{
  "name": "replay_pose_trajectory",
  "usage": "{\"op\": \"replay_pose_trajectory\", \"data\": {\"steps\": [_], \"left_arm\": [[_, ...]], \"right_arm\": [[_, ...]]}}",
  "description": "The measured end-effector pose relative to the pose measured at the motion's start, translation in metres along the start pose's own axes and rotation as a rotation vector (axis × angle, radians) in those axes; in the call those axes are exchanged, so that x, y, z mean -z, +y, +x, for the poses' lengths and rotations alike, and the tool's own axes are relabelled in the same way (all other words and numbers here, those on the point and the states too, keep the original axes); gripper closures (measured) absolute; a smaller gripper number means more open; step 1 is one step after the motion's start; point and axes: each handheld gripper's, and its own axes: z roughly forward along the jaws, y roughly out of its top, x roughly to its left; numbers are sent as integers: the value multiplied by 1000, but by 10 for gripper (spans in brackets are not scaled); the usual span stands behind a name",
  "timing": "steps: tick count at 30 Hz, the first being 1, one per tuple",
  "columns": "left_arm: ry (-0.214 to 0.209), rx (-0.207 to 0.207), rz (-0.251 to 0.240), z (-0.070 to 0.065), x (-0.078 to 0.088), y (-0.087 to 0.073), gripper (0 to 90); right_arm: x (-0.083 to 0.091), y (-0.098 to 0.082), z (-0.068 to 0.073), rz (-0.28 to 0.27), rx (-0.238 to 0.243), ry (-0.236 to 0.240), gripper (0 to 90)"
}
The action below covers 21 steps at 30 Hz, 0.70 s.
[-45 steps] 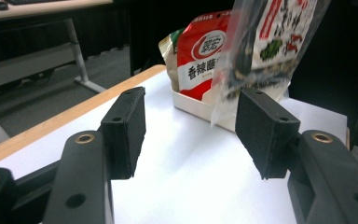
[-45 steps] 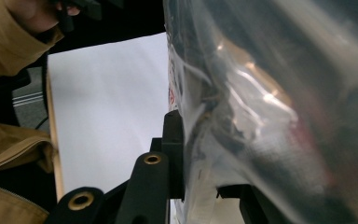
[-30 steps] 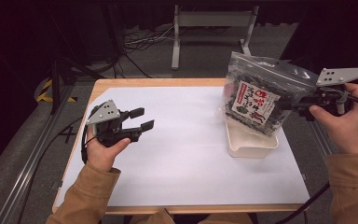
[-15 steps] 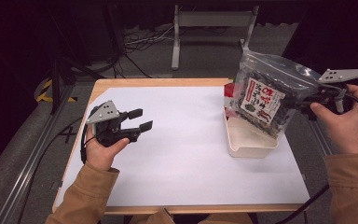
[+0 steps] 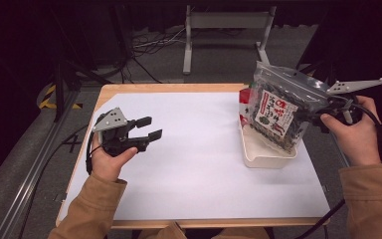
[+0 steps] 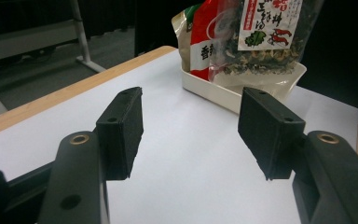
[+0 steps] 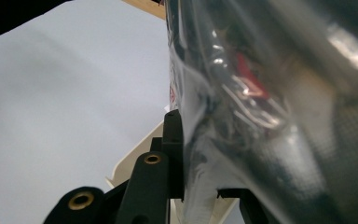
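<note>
A: What is the largest element in view?
B: The desk (image 5: pixel 189 199), a wooden top covered by a white sheet, with dark floor beyond its far edge.

A: And the next in size?
B: The clear snack bag (image 5: pixel 278 112), filled with a dark mix and bearing a white and red label. It sits at the right side of the desk, tilted, its lower end inside the white tray (image 5: pixel 263 157). The left gripper view shows the same bag (image 6: pixel 265 32) leaning in the tray (image 6: pixel 214 88) beside a red packet (image 6: pixel 204 39).

A: What holds the bag?
B: The right hand-held gripper (image 5: pixel 314 117), at the far right, is clamped on the bag's right side. The right gripper view shows one black jaw pressed against the plastic (image 7: pixel 270 116); the other jaw is hidden behind it.

A: And the other tool?
B: The left hand-held gripper (image 5: pixel 149 128) hovers over the left part of the desk, well apart from the tray. Its jaws stand moderately wide, with nothing between them, pointing toward the tray.
</note>
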Motion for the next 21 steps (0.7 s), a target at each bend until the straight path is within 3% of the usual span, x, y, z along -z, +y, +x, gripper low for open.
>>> {"op": "replay_pose_trajectory", "data": {"steps": [6,15,18,21], "left_arm": [[5,7,-4,1,3,-1,409],[7,6,-3,1,3,-1,406],[8,7,-3,1,3,-1,405],[8,3,-1,2,1,-1,403]], "right_arm": [[-7,-5,0,20,-3,6,766],[-31,-11,4,93,17,19,767],[-36,-15,2,102,5,24,767],[-47,-21,-1,147,-6,22,767]]}}
